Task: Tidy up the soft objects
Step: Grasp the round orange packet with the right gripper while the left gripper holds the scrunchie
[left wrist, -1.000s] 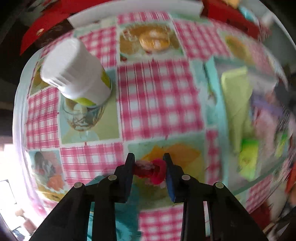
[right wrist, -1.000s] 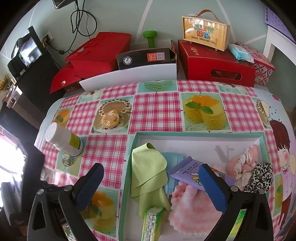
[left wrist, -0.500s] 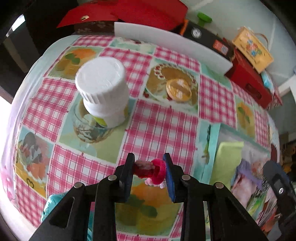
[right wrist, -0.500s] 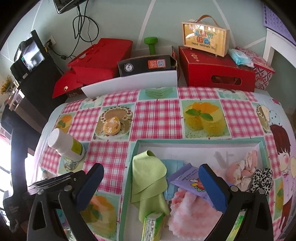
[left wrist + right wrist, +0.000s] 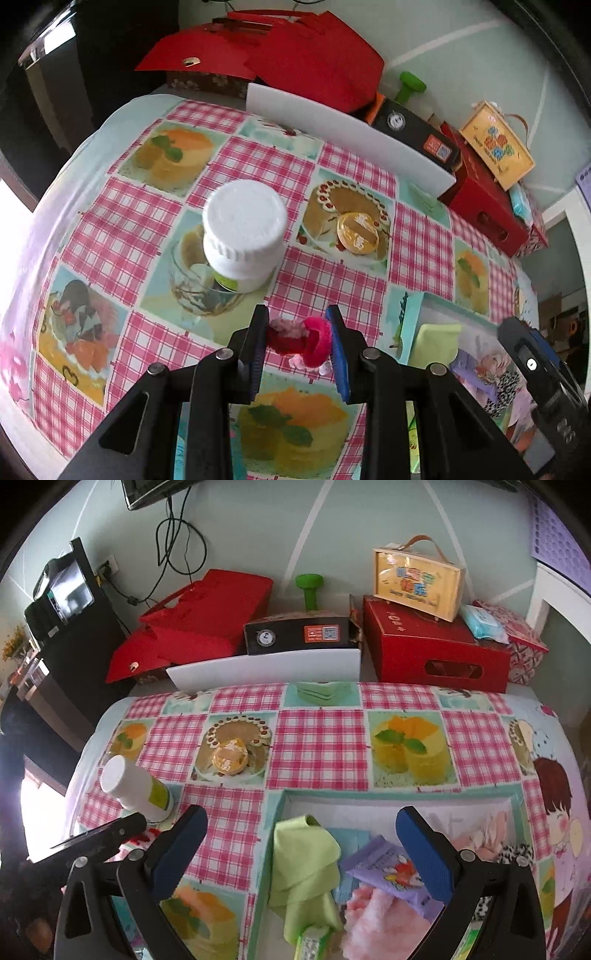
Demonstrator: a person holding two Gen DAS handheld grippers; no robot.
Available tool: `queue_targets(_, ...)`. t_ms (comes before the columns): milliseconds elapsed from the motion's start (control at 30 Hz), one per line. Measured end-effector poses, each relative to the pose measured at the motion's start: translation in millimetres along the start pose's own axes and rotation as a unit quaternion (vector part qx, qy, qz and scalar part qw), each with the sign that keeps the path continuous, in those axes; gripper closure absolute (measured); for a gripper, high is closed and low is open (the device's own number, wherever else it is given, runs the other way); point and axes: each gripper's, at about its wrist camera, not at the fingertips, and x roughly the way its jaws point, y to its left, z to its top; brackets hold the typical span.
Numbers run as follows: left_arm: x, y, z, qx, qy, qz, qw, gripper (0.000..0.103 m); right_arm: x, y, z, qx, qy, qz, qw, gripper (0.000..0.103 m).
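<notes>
Left gripper [image 5: 297, 334]: clenched on a small red and pink fuzzy hair tie [image 5: 301, 338], held between both pads above the checked tablecloth [image 5: 332, 284], clear of it. Right gripper [image 5: 301, 843]: released, jaws standing wide apart with nothing between them, hovering over the near left part of the tray [image 5: 275, 805]. The tray, taken as reference, lies on the tablecloth with a pale teal rim. Inside it: a green cloth [image 5: 303, 856] against the left wall; beside that, a purple packet [image 5: 384, 867] lying over a pink fluffy item [image 5: 369, 919]; at the right end, a pale pink scrunchie [image 5: 484, 834] and a black-and-white spotted one [image 5: 517, 851]. Left of the tray, on the tablecloth, stands a white bottle [image 5: 242, 236] with a ribbed cap, upright; the held hair tie is between this bottle and the tray. Beyond the tray's far left corner rests a small round orange item [image 5: 358, 232]. Beyond the far table edge: a white board [image 5: 266, 668], red boxes [image 5: 432, 646], a black box [image 5: 295, 637].
</notes>
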Motion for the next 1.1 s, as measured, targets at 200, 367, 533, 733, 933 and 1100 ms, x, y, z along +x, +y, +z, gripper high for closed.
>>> queue_targets(200,-8,27,10,-0.033,-0.012,0.001,0.9994,0.071,26,24,21,-0.033,0.041,0.018,0.998,0.0)
queue_targets(367,-12,47,13,-0.058,-0.015,0.0,0.9982,0.071,59,49,28,-0.066,0.079,0.008,0.995,0.0)
queue_targets(533,-13,55,14,-0.069,-0.017,-0.007,0.9975,0.071,93,68,30,-0.081,0.111,0.012,0.99,0.0)
queue_targets(733,-12,60,14,-0.079,-0.014,-0.013,0.9967,0.071,134,84,35,-0.09,0.132,-0.008,0.987,0.009)
queue_targets(933,-10,64,15,-0.086,-0.01,-0.014,0.9961,0.071,165,92,39,-0.081,0.145,-0.015,0.986,0.017)
queue_targets(1100,-9,64,15,-0.087,-0.008,-0.016,0.996,0.071,180,96,45,-0.077,0.156,-0.021,0.985,0.028)
